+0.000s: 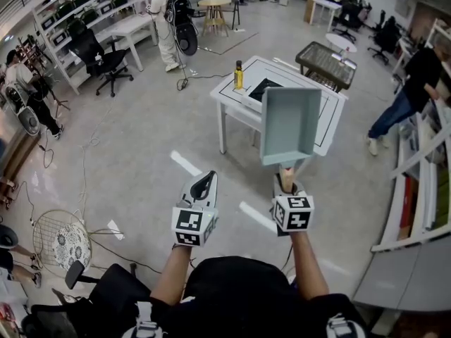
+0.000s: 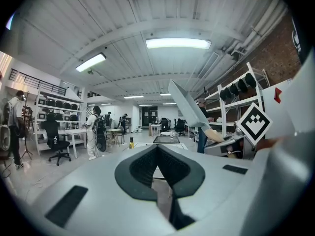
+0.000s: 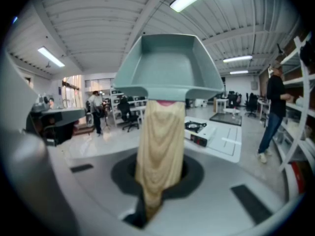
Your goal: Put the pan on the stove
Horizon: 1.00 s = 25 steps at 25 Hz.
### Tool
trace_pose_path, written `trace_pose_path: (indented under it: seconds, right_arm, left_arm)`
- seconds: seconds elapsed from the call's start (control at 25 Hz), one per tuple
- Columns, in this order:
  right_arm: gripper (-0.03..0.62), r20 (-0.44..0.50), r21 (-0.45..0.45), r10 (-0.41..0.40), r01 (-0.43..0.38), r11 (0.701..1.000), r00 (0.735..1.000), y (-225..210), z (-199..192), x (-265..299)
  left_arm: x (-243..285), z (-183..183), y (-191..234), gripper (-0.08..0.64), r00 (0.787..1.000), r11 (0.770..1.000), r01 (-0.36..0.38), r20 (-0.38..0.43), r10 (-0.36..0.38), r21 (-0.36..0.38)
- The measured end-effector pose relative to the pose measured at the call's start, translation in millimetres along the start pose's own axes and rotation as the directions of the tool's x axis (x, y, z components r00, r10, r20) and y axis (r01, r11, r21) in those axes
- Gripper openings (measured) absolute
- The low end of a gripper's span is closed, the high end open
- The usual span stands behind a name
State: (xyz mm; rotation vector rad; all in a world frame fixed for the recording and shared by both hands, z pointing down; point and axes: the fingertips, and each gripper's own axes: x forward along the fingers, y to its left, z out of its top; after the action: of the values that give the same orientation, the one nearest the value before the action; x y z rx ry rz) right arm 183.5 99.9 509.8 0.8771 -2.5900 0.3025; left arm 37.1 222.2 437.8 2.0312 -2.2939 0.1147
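Observation:
I hold a teal rectangular pan (image 1: 289,124) in the air by its pale wooden handle (image 1: 287,179); my right gripper (image 1: 287,189) is shut on that handle. In the right gripper view the pan (image 3: 167,68) rises above the handle (image 3: 160,146), tilted up. Ahead stands a white table (image 1: 232,101) with a black stove (image 1: 263,89) and a yellow bottle (image 1: 238,75); the stove (image 3: 201,127) shows low right of the handle. My left gripper (image 1: 203,186) is shut and holds nothing, to the left of the pan. In the left gripper view the pan (image 2: 187,105) hangs at the right.
A dark mesh-topped table (image 1: 326,63) stands behind the white one. A person in black (image 1: 416,83) stands by the shelving (image 1: 423,189) at the right. Another person with a backpack (image 1: 169,20), an office chair (image 1: 99,58) and cables on the floor are at the left.

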Motion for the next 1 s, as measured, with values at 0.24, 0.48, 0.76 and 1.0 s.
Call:
trace_pose_path:
  seconds: [0.24, 0.48, 0.76, 1.0]
  right_arm:
    - [0.044, -0.012, 0.002, 0.011, -0.011, 1.000, 1.000, -13.8, -3.8, -5.5]
    - [0.044, -0.011, -0.015, 0.034, -0.035, 0.999, 0.999, -27.1, -10.9, -8.9]
    - [0.044, -0.018, -0.005, 0.053, -0.053, 0.999, 0.998, -39.0, -16.7, -11.6]
    - [0.044, -0.017, -0.004, 0.056, -0.056, 0.998, 0.998, -49.0, -11.9, -4.2]
  left_arm:
    - [3.3, -2.5, -15.6, 0.025, 1.000, 1.000, -0.011, -0.005, 0.011, 0.002]
    - [12.2, -7.7, -37.6, 0.025, 1.000, 1.000, -0.019, -0.001, 0.019, 0.002]
    - [14.9, -8.8, -51.8, 0.025, 1.000, 1.000, -0.030, -0.009, 0.030, 0.005]
    - [30.2, -11.1, -53.0, 0.025, 0.999, 1.000, -0.030, -0.021, 0.031, 0.006]
